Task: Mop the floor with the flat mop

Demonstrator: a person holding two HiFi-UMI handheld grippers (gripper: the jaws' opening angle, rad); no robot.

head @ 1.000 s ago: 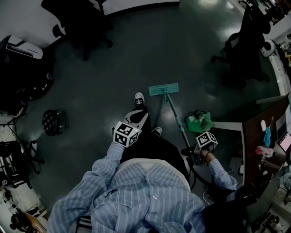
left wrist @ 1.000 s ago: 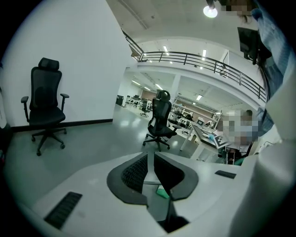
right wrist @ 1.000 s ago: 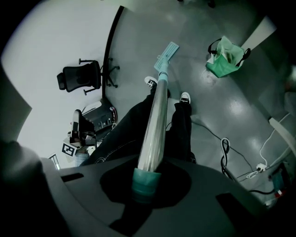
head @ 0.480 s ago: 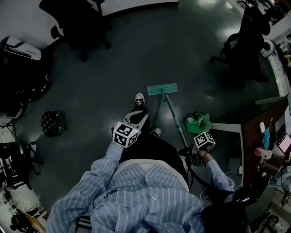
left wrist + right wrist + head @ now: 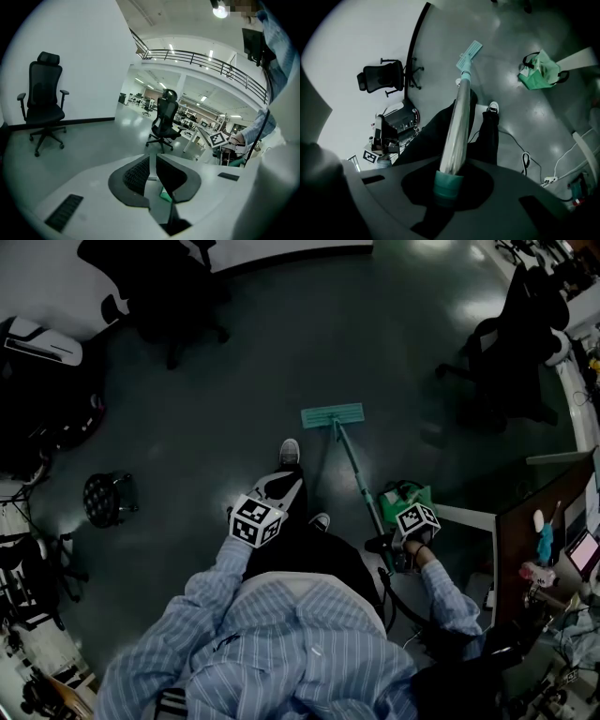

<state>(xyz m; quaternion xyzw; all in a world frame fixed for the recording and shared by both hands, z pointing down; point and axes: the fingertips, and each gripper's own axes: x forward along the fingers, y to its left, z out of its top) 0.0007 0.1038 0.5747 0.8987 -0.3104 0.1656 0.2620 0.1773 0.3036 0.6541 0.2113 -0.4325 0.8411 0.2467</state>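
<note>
Overhead, your right gripper (image 5: 398,545) grips the flat mop (image 5: 333,416) near the top of its handle (image 5: 361,488). The pad lies flat on the dark floor (image 5: 281,362) ahead of your shoe (image 5: 289,452), with a green bag (image 5: 405,493) beside the handle. Your left gripper (image 5: 272,491) hovers over your leg, off the mop. Along the left jaws, they stand almost together on nothing, an office chair (image 5: 164,119) beyond. Along the right jaws, they're clamped on the handle's teal end.
</note>
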